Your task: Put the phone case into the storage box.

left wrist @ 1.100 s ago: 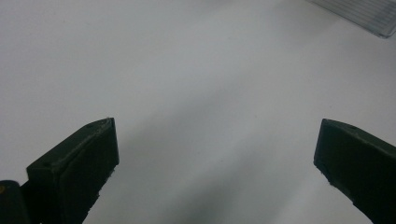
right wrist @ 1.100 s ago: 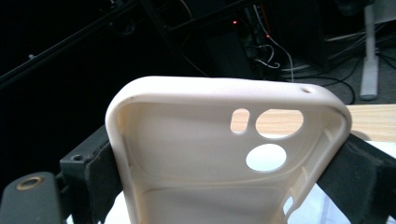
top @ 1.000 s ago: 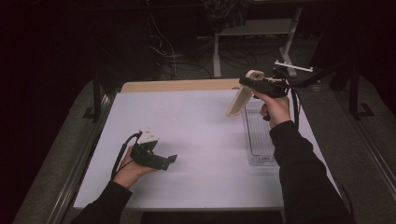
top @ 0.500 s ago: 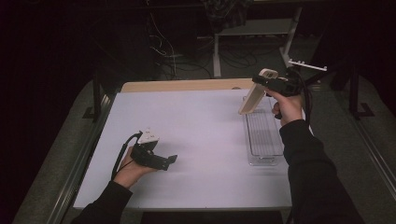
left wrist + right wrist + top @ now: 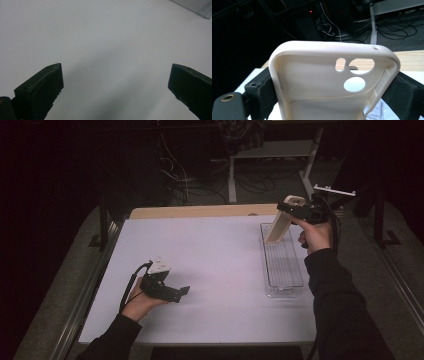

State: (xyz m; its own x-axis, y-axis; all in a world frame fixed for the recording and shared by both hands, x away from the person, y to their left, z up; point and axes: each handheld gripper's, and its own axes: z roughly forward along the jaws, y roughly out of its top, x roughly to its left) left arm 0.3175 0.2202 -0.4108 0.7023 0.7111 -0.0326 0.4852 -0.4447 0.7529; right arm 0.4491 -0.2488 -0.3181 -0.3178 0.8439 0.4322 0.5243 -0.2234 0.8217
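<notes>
A cream phone case [image 5: 278, 225] hangs tilted over the far end of a clear plastic tray [image 5: 283, 270] at the table's right side, and my right gripper [image 5: 294, 211] is shut on its upper end. Up close in the right gripper view, the phone case [image 5: 317, 82] shows its hollow inside and camera cut-outs, pinched at both sides by the black jaws. My left gripper [image 5: 183, 291] rests low on the white table at the front left, held in a hand. In the left gripper view its jaws stand wide apart over bare white table [image 5: 107, 45], open with nothing between them.
The white table surface [image 5: 220, 255] stretches between the two hands. A wooden strip [image 5: 200, 211] runs along its far edge. Beyond it are dark floor, cables and a white stand [image 5: 232, 175]. A corner of the clear tray [image 5: 197, 7] shows in the left gripper view.
My right gripper has carried the phone case a little farther right and away, over the tray's far end. The left hand and its gripper have stayed put.
</notes>
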